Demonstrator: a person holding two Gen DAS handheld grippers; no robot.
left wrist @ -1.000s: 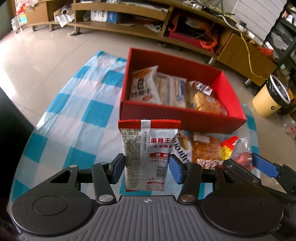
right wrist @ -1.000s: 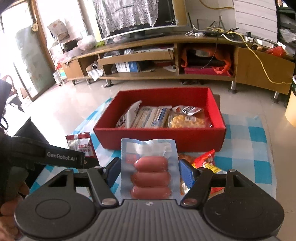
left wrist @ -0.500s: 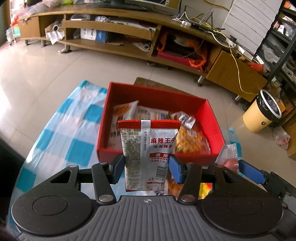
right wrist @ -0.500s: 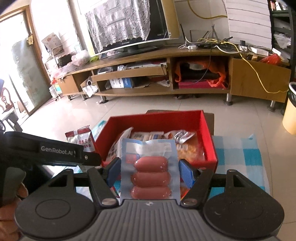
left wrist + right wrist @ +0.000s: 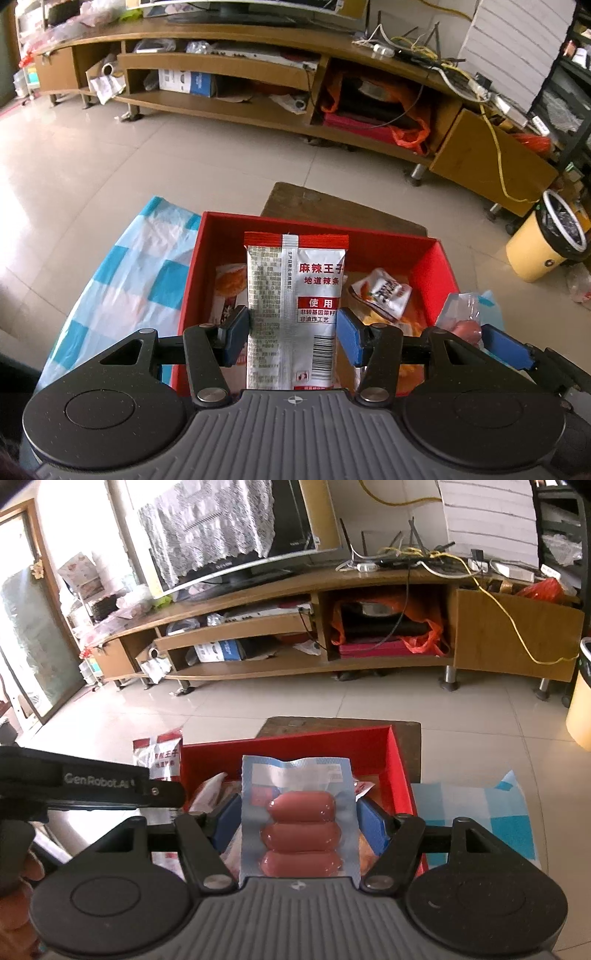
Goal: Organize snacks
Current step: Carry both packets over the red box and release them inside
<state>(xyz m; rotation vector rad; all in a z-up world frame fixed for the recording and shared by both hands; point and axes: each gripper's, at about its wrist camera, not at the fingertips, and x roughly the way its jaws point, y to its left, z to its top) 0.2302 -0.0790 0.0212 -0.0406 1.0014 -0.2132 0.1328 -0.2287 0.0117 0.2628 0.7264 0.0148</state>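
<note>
Left wrist view, left gripper (image 5: 291,334) jaws closing on silver packet (image 5: 293,314) printed 麻辣王子, right wrist view, sausage pack (image 5: 299,823) clamped by right gripper (image 5: 299,825), "GenRobot.AI" read, red box (image 5: 400,771) below.

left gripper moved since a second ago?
Yes. The left gripper, with the spicy strip packet between its closing jaws, has advanced from short of the red box to over it.
</note>
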